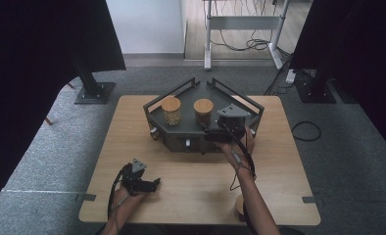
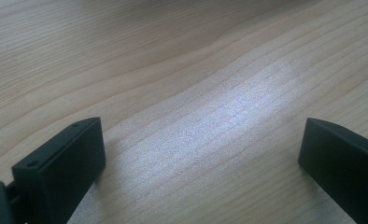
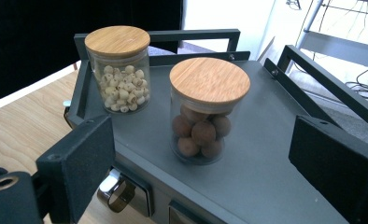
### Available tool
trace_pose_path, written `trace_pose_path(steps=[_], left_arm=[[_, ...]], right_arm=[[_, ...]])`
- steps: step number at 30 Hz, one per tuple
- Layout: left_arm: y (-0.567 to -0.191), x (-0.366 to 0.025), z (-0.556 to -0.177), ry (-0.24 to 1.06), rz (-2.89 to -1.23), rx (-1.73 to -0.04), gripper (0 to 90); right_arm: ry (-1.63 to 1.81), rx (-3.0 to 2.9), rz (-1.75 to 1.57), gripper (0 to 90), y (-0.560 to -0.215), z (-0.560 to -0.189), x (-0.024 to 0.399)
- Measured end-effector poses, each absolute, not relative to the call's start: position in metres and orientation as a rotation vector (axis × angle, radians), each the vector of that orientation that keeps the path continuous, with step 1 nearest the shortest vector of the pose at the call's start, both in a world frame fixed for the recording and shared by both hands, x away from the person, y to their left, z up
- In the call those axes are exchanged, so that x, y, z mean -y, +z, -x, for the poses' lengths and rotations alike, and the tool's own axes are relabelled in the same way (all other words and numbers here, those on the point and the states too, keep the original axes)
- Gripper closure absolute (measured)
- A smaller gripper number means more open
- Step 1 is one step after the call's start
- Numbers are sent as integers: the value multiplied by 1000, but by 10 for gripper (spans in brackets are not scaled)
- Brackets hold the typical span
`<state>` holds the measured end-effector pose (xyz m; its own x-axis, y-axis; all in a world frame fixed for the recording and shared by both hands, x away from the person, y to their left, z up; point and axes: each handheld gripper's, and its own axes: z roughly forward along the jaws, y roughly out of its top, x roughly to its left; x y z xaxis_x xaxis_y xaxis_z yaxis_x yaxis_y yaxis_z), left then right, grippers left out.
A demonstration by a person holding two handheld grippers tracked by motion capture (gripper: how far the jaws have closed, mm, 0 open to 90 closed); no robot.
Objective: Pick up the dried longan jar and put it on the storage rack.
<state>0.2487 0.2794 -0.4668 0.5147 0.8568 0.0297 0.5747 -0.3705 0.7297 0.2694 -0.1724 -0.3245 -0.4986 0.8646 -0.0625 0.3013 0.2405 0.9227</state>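
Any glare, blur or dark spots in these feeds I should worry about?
Left gripper view: pale sheen on the table, far edge soft. Right gripper view: both jars sharp, bright washout behind. High view: black curtains darken both sides, table evenly lit.

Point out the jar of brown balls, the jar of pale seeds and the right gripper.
Jar of brown balls [image 3: 201,135], right gripper view, on its glass wall.
Jar of pale seeds [image 3: 123,88], right gripper view, on its glass wall.
Right gripper [image 3: 205,158], right gripper view, midway between its open jaws.

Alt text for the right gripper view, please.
The right gripper, jaws open, faces a glass jar of brown balls with a wooden lid on a dark grey tray. A jar of pale seeds stands behind.
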Motion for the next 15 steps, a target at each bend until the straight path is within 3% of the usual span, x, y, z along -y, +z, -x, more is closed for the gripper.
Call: trace_pose_path(steps=[15], left_arm=[[-467,-279,-249,541,-2086,-1164,2]], right_arm=[[1267,-1917,-1053,110,-329,-252,188]])
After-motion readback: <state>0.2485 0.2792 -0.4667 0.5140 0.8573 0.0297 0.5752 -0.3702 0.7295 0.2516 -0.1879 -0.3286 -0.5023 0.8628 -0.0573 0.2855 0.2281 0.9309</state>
